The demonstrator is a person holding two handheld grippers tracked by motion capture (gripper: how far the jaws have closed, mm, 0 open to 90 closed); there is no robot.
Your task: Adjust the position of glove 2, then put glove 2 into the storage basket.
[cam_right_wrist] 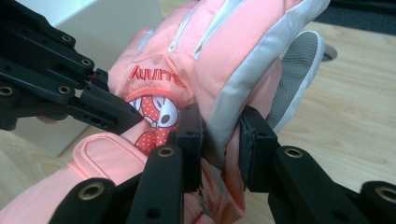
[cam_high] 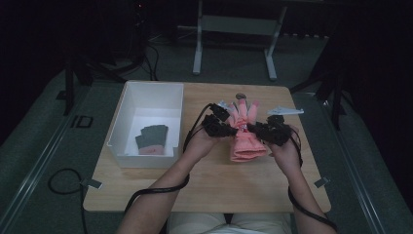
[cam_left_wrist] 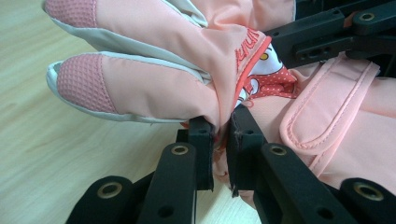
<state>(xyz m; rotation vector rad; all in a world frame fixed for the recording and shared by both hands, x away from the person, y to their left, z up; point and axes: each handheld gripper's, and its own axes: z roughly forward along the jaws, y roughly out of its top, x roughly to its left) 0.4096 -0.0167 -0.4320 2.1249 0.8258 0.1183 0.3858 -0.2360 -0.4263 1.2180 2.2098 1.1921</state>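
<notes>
From the high view I read the table left to right. At the 9 o'clock side sits a white box, and a dark grey glove lies flat on its floor. Just right of the box, my left gripper reaches in from 7 o'clock. Its jaws are nearly closed and pinch a fold of the pink glove along that glove's left edge; in the left gripper view the fabric is clamped between the two black pads, with the padded fingers spreading toward 10 o'clock over the wood.

The pink glove is near table centre, held between both grippers, cuff toward me at 6 o'clock and fingers pointing to 12 o'clock. I cannot tell whether the cuff rests on the table.

My right gripper comes in from 5 o'clock. Its jaws stand partly closed around the glove's right edge, gripping the grey-white side panel. In the right gripper view the left gripper's linkage crosses at 9 o'clock, touching the glove beside a red dotted patch.

Past the glove's fingertips, at 12 o'clock, a small round disc lies on the table.
</notes>
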